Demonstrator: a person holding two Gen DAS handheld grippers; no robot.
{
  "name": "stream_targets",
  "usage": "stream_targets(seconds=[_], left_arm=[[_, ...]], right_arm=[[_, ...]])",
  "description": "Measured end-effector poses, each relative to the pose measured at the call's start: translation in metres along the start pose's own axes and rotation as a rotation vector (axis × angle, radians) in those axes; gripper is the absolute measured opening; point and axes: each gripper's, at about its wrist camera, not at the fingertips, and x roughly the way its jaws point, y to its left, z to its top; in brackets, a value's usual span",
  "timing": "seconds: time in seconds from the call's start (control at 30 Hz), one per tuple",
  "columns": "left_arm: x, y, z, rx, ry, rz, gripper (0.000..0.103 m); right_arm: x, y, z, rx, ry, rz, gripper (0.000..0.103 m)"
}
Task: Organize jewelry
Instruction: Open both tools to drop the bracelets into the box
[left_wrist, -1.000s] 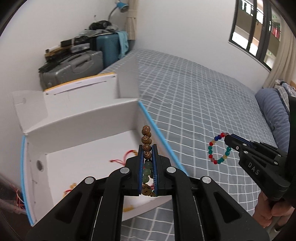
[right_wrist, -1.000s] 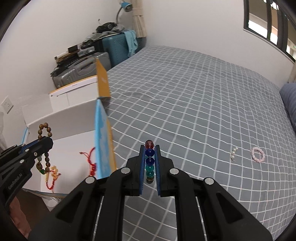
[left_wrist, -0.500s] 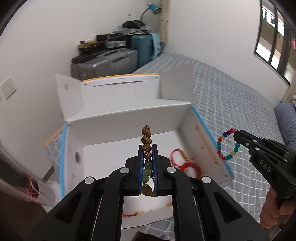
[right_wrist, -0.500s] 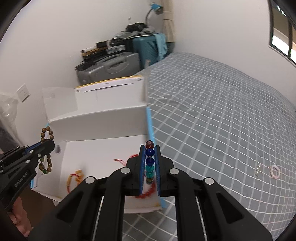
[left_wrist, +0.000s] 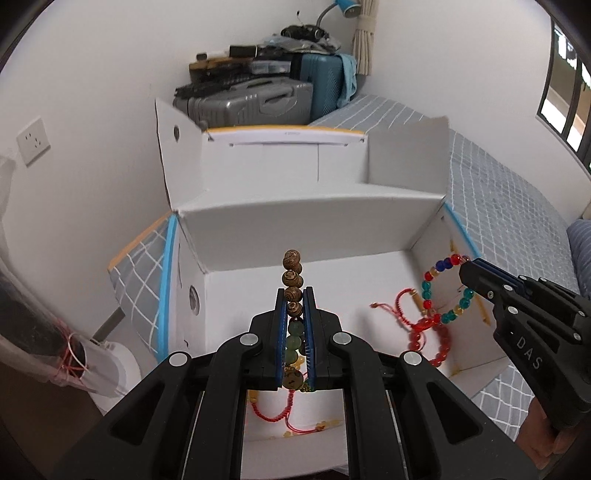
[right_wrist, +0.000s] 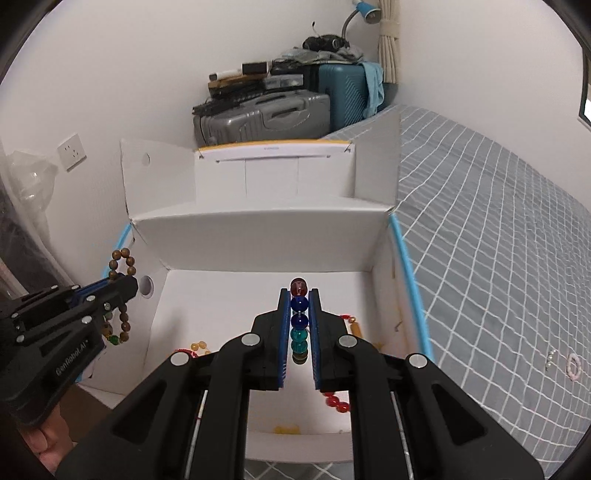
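My left gripper (left_wrist: 294, 295) is shut on a brown wooden bead bracelet (left_wrist: 292, 273) with green beads, held above the open white cardboard box (left_wrist: 310, 236). It also shows in the right wrist view (right_wrist: 120, 286) at the box's left wall. My right gripper (right_wrist: 299, 295) is shut on a multicoloured glass bead bracelet (right_wrist: 299, 314), which hangs over the box's right side in the left wrist view (left_wrist: 445, 291). Red cord bracelets (left_wrist: 424, 328) and yellow beads (right_wrist: 199, 346) lie on the box floor.
The box stands at the bed's edge beside the white wall. Grey and teal suitcases (right_wrist: 266, 110) are stacked behind it. On the grey checked bedspread (right_wrist: 498, 258) lie a pink bracelet (right_wrist: 573, 366) and a small pearl piece (right_wrist: 550, 358).
Both grippers have swung left from over the bedspread to over the open box, each still holding its bracelet.
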Motion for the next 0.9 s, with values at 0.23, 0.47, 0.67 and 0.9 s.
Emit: stream_targets(seconds=[0.23, 0.47, 0.67, 0.9], left_arm=[[0.037, 0.008, -0.021, -0.017, 0.076, -0.015, 0.008], [0.056, 0.011, -0.031, -0.022, 0.121, -0.011, 0.008], [0.055, 0.012, -0.03, -0.025, 0.124, -0.002, 0.009], [0.04, 0.011, -0.026, -0.043, 0.08, 0.028, 0.049]], right_arm=[[0.039, 0.005, -0.015, -0.015, 0.071, -0.021, 0.009], [0.058, 0.006, -0.025, -0.022, 0.122, -0.034, 0.009], [0.058, 0.004, -0.025, -0.03, 0.124, -0.052, 0.01], [0.033, 0.005, -0.02, -0.079, 0.021, -0.114, 0.065]])
